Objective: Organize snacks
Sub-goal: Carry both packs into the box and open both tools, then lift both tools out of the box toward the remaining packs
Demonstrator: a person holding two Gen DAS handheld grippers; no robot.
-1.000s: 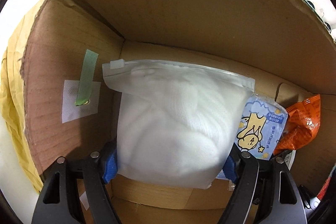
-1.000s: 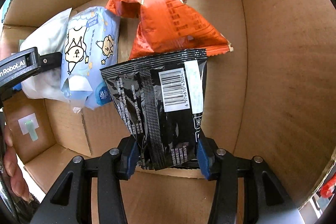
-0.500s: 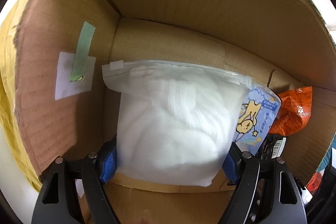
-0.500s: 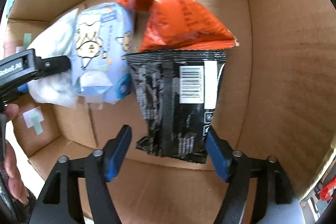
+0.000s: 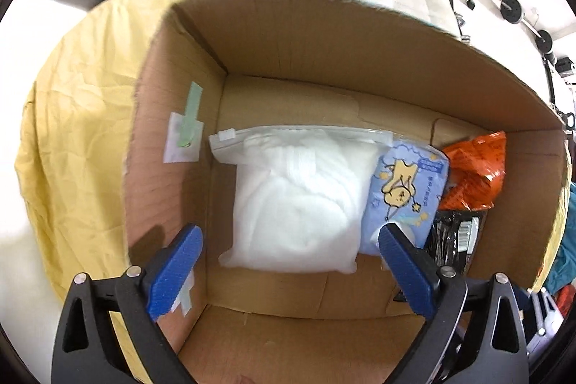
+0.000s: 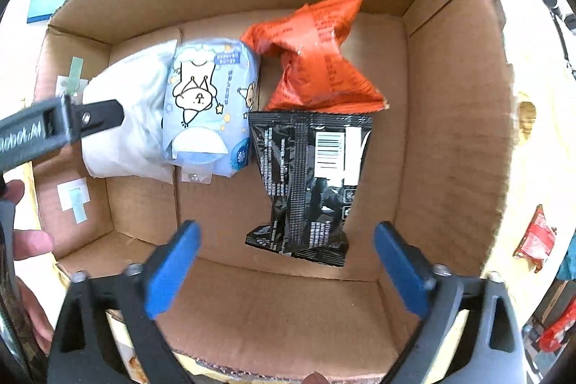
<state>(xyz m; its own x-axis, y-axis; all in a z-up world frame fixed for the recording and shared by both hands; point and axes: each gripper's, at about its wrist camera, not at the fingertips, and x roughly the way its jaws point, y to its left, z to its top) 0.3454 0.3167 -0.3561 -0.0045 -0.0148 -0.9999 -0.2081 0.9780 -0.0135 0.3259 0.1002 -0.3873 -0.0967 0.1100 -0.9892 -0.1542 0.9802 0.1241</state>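
- Cardboard box [image 6: 450,117] lay open below both tools, four packs side by side on its floor.
- At nine o'clock in the right wrist view, the white zip bag [image 5: 295,200] rested against the left wall, free of the left gripper [image 5: 288,270], whose blue pads were spreading wide with nothing between them.
- Just beside it sat the pale blue cartoon pack [image 6: 208,107], touching the bag.
- Toward one o'clock lay the orange pouch [image 6: 316,60]; right below it, the black packet [image 6: 309,182], released.
- The right gripper [image 6: 284,270] was opening too, empty, above the packet.
- Placing looked finished; next, I judged, came fetching the red wrapper [image 6: 536,236] outside at three o'clock.
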